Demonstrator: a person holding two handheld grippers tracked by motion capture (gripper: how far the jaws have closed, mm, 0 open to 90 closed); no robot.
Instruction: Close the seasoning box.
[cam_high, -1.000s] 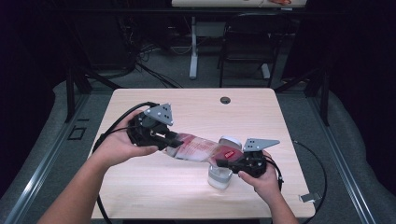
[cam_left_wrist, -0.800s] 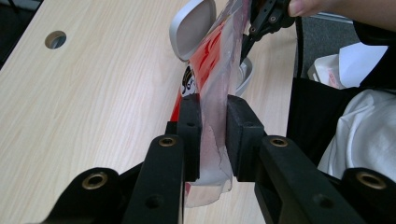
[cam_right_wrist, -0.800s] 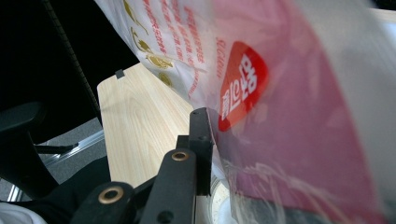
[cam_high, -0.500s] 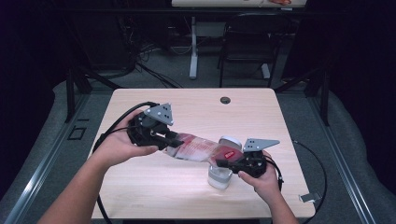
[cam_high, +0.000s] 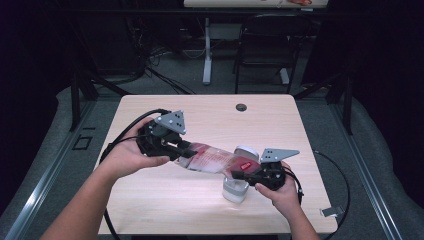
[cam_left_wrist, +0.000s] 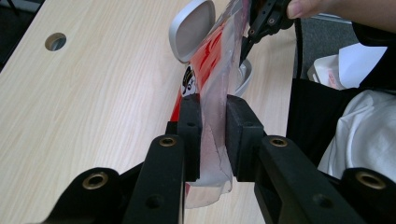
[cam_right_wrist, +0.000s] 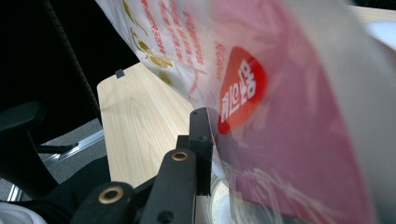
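Under the stretched bag (cam_high: 212, 160) sits a lidded container (cam_high: 235, 189).

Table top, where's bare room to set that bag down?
Free: the far strip of the table around the round hole, and the near left corner. Crowded: the middle, where both grippers stretch the bag over the white container.

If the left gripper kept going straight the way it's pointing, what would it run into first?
Likely the right gripper, clamped on the far end of the plastic bag that the left gripper holds; depth is hard to judge.
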